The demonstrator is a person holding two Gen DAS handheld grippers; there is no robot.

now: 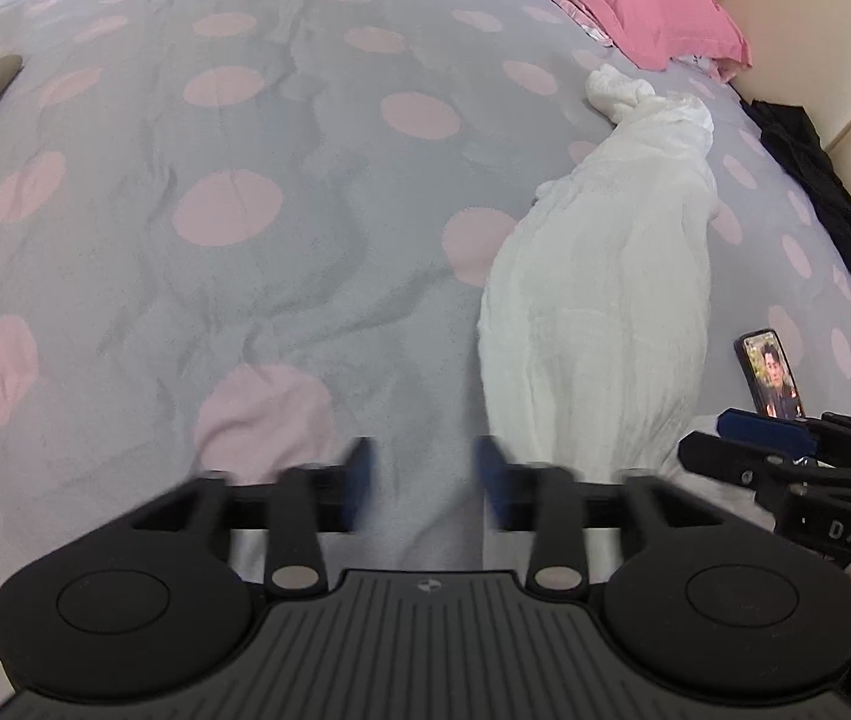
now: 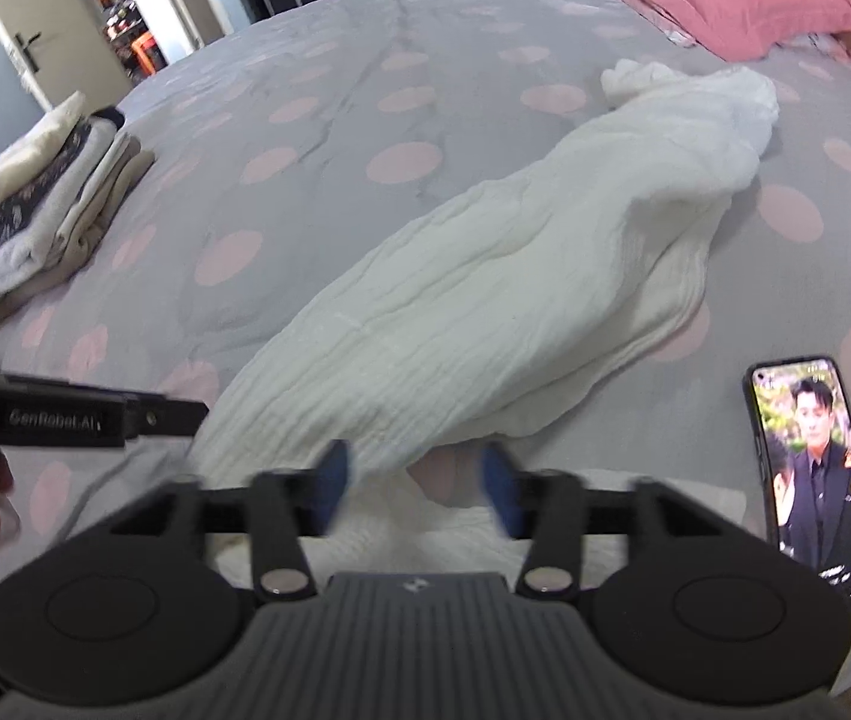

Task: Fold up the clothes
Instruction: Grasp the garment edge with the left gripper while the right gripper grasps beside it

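Even, soft daylight, no hard shadows; only faint shading in creases of the grey duvet w/ pink dots (image 1: 233,138). Strong fisheye bend, dark vignette at corners. Blue-padded fingertips (image 1: 362,480) of both black grippers motion-blurred. Glowing phone screen (image 2: 815,468) is the brightest spot, slightly soft. Crinkled white garment (image 2: 485,300) near blown out at far end. Open doorway (image 2: 125,18) bright.
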